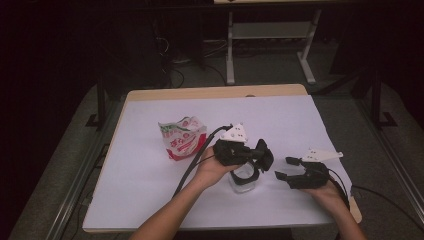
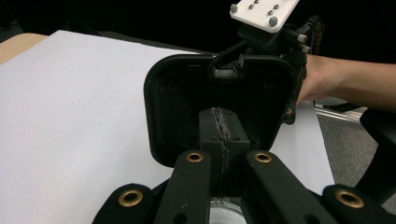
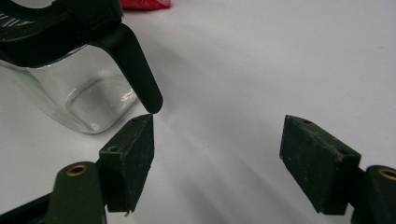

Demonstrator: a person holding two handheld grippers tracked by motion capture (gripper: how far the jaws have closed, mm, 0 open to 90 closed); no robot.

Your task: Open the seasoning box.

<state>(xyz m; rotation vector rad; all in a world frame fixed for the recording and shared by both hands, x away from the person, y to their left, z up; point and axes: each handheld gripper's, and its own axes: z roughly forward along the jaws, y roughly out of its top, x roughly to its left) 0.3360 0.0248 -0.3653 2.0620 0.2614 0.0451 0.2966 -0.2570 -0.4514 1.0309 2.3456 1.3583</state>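
Observation:
A clear glass jar (image 1: 245, 179) stands near the table's front, and its black hinged lid (image 1: 264, 154) is swung up on edge above it. My left gripper (image 1: 255, 157) is at that lid. In the left gripper view its jaws (image 2: 219, 133) are shut pad to pad, tips against the inner face of the lid (image 2: 187, 93); I cannot tell if anything is pinched. My right gripper (image 1: 283, 168) lies to the right of the jar, open and holding nothing. In the right gripper view its jaws (image 3: 217, 140) stand apart over the white cover, with the jar (image 3: 79, 88) and its black clasp (image 3: 137, 70) at upper left.
A crumpled red, white and green bag (image 1: 182, 137) stands left of the jar, its red edge (image 3: 144, 3) at the top of the right gripper view. The white-covered table (image 1: 280, 115) has bare room at the back and right. Cables trail off the front edge.

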